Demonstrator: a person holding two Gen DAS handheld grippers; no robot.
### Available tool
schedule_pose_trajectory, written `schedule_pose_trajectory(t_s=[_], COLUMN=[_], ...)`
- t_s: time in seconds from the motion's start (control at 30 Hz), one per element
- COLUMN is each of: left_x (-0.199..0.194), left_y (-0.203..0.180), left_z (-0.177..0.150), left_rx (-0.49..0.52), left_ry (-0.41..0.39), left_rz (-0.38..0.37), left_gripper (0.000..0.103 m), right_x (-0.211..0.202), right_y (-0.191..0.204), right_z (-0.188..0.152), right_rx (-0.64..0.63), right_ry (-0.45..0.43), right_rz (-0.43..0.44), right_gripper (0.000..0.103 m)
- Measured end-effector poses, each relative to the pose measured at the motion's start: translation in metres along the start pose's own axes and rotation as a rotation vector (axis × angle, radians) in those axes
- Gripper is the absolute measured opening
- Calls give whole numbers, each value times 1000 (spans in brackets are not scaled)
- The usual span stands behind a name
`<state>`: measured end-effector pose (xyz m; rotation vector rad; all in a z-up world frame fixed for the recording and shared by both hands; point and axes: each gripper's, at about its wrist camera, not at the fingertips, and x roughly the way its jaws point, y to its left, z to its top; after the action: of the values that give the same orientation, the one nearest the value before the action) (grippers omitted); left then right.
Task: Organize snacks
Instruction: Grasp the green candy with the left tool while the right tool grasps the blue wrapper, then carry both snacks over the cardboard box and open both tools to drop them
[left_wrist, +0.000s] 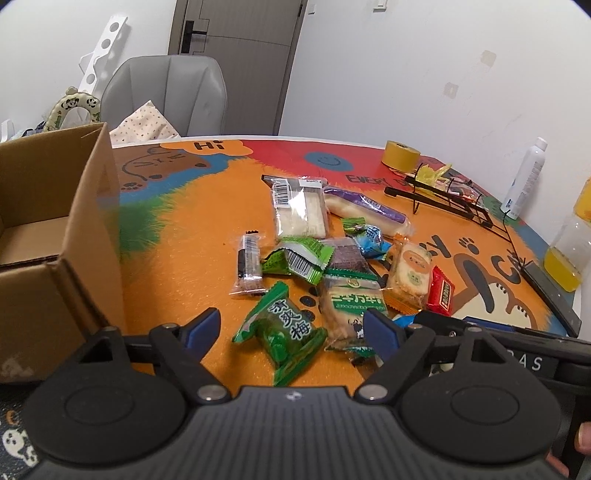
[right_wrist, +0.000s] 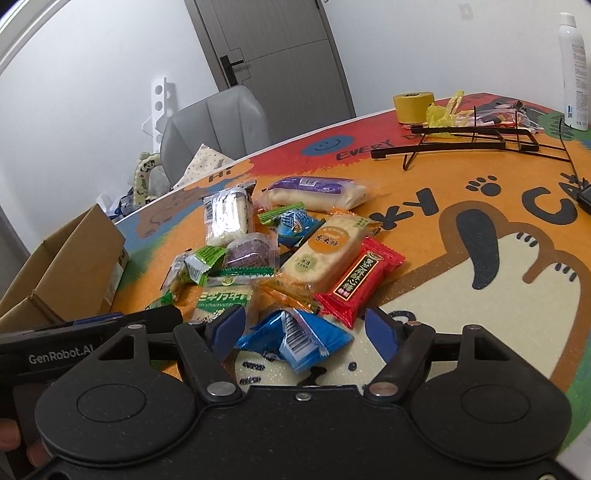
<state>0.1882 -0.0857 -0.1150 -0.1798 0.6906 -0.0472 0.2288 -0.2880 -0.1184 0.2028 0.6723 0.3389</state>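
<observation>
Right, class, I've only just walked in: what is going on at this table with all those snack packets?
A person holds a gripper in each hand over a pile of snacks on the colourful table. The left gripper is open around a green plum candy packet; the right gripper is open around a blue packet. Neither is gripped yet. The cardboard box at the left looks empty where visible.
</observation>
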Motion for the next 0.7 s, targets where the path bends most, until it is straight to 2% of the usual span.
schedule_pose_trajectory(t_s=[0.1, 0.23, 0.33, 0.43, 0.5, 0.53, 0.63, 0.7], left_x=[6, 13, 17, 16, 15, 14, 10, 8], left_y=[0, 1, 3, 4, 4, 4, 2, 3], left_z=[0, -2, -4, -7, -7, -7, -6, -6], left_rx=[-3, -7, -13, -18, -23, -26, -19, -20], left_ry=[5, 17, 34, 23, 21, 21, 21, 27], left_rz=[2, 13, 6, -9, -15, -19, -13, -26], left_gripper=[83, 82, 71, 61, 55, 49, 38, 37], right_x=[5, 7, 7, 5, 3, 2, -2, -4], right_y=[0, 10, 14, 21, 23, 23, 20, 21], right_z=[-1, -5, -8, -11, -11, -11, -11, -11], right_rx=[3, -61, -100, -165, -184, -179, -156, -144], right_ry=[11, 8, 9, 18, 24, 28, 37, 37], right_rz=[-8, -59, -77, -112, -120, -108, -55, -40], right_gripper=[70, 69, 67, 56, 35, 29, 25, 24])
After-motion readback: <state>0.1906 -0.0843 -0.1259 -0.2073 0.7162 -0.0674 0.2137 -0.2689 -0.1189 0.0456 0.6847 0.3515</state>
